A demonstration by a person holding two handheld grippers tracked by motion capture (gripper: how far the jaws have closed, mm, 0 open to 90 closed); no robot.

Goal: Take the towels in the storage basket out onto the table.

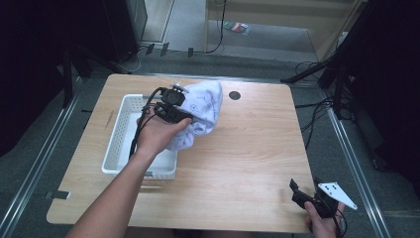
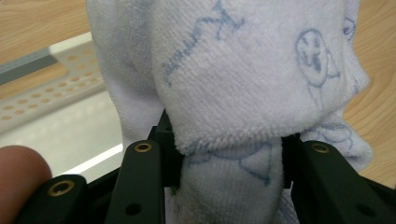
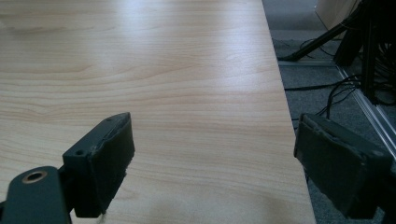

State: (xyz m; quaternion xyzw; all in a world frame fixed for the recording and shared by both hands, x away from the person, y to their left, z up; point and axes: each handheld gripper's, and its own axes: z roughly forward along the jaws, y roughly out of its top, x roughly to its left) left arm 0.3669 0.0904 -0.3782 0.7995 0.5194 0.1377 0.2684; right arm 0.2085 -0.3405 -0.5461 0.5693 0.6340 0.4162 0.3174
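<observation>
The left gripper [image 1: 174, 105] clamps its jaws on the white towel [image 1: 200, 113], holding it above the white basket's [image 1: 115, 133] right edge, seemingly to drop it in, while the right gripper [image 1: 308, 194] idles wide apart over the worktop's [image 1: 247, 148] near right corner.

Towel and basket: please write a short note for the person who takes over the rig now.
Left gripper: shut on the towel, holding it up at the right rim of the basket.
Right gripper: open, holding nothing, at the table's near right corner.
Done: towel is gripped and lifted.
Left: probably to lower the towel into the basket and open the jaws; nothing else can be seen in the basket.
</observation>
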